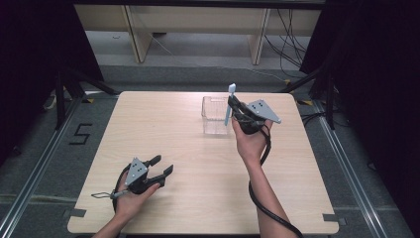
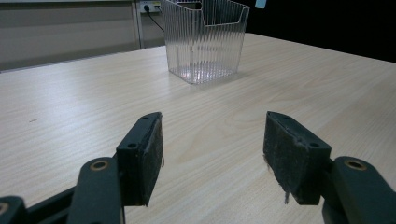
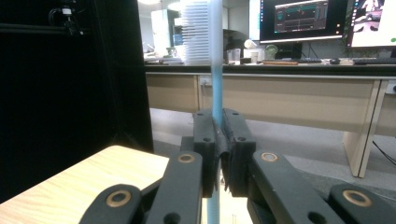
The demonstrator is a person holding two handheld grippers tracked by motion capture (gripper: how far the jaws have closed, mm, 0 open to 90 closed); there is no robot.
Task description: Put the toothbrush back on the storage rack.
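A clear ribbed plastic box (image 1: pixel 216 115) stands on the far middle of the wooden table (image 1: pixel 188 148); it also shows ahead in the left gripper view (image 2: pixel 204 39). My right gripper (image 1: pixel 232 106) is shut on a light blue toothbrush (image 1: pixel 229 103), held upright at the box's right rim, bristle head on top. In the right gripper view the toothbrush handle (image 3: pixel 217 93) runs straight up between the closed jaws of the right gripper (image 3: pixel 218 135). My left gripper (image 1: pixel 163 165) rests near the front left of the table, open, with nothing between its pads (image 2: pixel 150 154).
Dark curtains flank the table on both sides. Beyond the far edge lie the floor, cables and wooden desk legs (image 1: pixel 138 39). Desks with monitors (image 3: pixel 299 21) stand in the background of the right gripper view.
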